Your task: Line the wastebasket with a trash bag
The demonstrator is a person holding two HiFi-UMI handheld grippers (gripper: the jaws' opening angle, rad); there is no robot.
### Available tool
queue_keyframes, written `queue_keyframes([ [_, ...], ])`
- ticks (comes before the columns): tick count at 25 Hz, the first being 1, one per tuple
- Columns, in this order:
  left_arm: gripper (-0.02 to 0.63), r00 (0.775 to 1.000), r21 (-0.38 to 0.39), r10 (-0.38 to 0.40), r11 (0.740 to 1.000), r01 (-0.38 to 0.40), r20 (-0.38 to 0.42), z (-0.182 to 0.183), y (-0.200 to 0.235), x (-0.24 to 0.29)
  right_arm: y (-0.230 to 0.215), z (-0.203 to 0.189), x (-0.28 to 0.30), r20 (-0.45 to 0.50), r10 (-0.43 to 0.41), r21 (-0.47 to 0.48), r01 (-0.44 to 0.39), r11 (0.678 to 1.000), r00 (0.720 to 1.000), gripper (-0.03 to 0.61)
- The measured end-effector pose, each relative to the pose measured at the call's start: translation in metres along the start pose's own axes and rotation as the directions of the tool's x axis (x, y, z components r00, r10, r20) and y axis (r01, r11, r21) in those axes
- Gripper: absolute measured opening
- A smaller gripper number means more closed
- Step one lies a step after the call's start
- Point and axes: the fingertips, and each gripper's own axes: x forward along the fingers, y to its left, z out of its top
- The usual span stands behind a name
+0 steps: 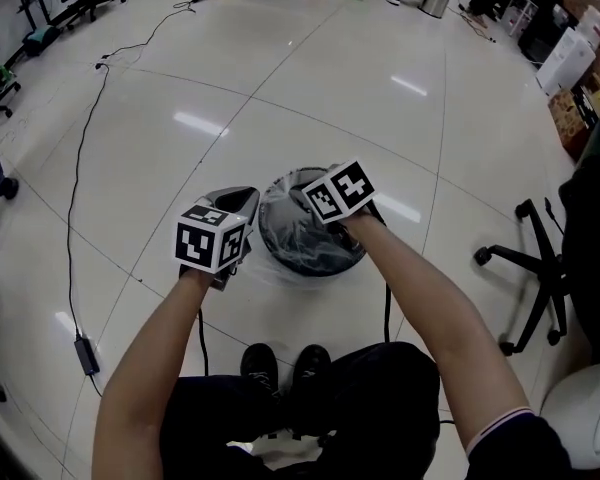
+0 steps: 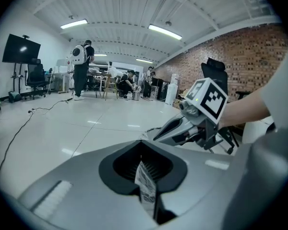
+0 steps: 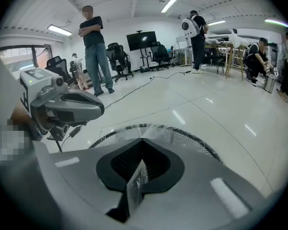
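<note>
bag in the basket, both claws shut

the black mesh wastebasket (image 1: 298, 253) stands on the glossy white floor (image 1: 380, 118), just ahead of the person's shoes (image 1: 260, 363). a clear trash bag (image 1: 285, 193) lies crumpled inside it, with film showing along the rim. the right claw (image 3: 143, 140) hangs above the basket, and the left claw (image 2: 141, 143) is just beside its left rim. both claws are closed tight. a thin pale strip sits in each seam, and i cannot tell whether it is bag film. a power brick (image 1: 87, 356) with its cable lies well off to the left.
</note>
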Motion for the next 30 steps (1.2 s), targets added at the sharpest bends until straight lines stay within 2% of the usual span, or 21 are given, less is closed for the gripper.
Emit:
queue_keyframes([
  [7,0.011,1.0,-0.027,0.009,1.0,-0.01,-0.008,-0.009,0.009,0.009,-0.006,-0.027,0.042,-0.062,0.029,0.03,-0.028,0.999,0.998,0.002],
  [18,0.011,0.999,-0.08,0.023,0.997,-0.02,0.033,-0.013,0.018,0.006,-0.012,-0.071,0.085,-0.122,0.046,0.06,-0.039,0.997,0.991,0.001],
  [30,0.011,1.0,-0.093,0.007,0.996,-0.005,0.021,-0.024,0.02,0.013,-0.018,-0.09,0.108,-0.182,0.061,0.051,-0.052,0.997,0.981,0.002],
])
